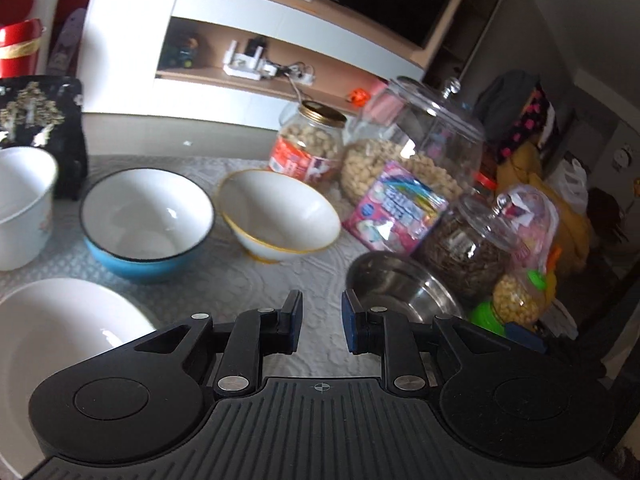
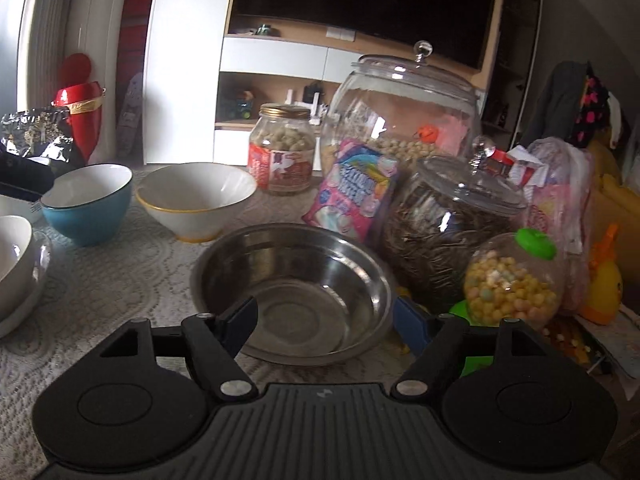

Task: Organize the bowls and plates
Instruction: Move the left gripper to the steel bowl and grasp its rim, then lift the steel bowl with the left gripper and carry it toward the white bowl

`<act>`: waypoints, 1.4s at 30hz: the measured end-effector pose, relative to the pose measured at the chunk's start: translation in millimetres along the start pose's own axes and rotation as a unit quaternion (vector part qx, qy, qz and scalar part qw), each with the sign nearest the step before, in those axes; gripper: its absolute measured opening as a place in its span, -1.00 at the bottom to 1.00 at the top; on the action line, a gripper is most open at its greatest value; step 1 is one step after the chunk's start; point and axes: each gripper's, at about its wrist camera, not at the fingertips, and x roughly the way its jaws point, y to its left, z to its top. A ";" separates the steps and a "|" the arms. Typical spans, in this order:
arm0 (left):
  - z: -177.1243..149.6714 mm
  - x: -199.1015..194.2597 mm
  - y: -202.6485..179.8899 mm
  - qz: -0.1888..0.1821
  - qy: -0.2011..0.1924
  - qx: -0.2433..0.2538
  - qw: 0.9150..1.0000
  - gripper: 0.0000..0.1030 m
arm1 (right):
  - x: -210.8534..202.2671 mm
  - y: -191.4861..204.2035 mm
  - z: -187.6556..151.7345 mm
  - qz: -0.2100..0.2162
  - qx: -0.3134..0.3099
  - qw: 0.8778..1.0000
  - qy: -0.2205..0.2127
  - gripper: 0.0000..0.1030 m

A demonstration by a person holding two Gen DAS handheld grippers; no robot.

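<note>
Steel bowl [image 2: 296, 292] sits on the table [image 2: 112, 280] directly ahead of the right tool [image 2: 326, 322], whose jaws stand wide apart, one at each side of the bowl's near rim; contact cannot be confirmed. Past the bowl, ahead and left of this tool: gold-rimmed bowl [image 2: 196, 200], then blue bowl [image 2: 86, 204]. Jars and a pink packet [image 2: 352, 192] crowd ahead and right. Left tool [image 1: 321, 322] hovers over bare cloth, jaws parted with a modest gap, holding nothing. A white dish [image 1: 60, 344] lies to its left.
</note>
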 end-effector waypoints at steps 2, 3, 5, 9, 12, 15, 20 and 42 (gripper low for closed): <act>-2.4 25.4 -17.9 -0.001 0.014 0.009 1.000 -0.55 | -0.6 -15.8 -2.3 -0.010 0.017 1.000 -0.007 0.65; -3.6 37.5 -23.6 0.001 0.021 0.006 1.000 -0.55 | 2.2 -23.8 -2.0 -0.005 0.031 1.000 0.001 0.65; -3.7 61.8 -27.3 0.004 0.040 -0.015 0.999 -0.55 | 13.7 -44.0 0.9 0.038 0.073 0.996 0.037 0.65; -2.2 98.4 -17.4 0.027 0.068 -0.076 0.994 -0.55 | 44.0 -62.7 15.5 0.082 0.144 0.983 0.081 0.58; -1.9 111.5 -13.1 0.030 0.068 -0.098 0.992 -0.55 | 61.5 -55.0 24.0 0.063 0.133 0.986 0.079 0.34; -1.2 120.8 -13.4 0.021 0.069 -0.098 0.993 -0.55 | 75.1 -41.7 23.7 0.037 0.110 0.989 0.088 -0.04; -3.9 136.8 -16.8 0.019 0.086 -0.082 0.993 -0.55 | 97.8 -36.6 19.3 0.018 0.095 0.989 0.108 -0.07; -54.5 29.0 23.8 0.035 0.152 -0.050 0.986 -0.60 | 32.4 -1.9 1.2 0.216 0.071 0.961 0.161 -0.49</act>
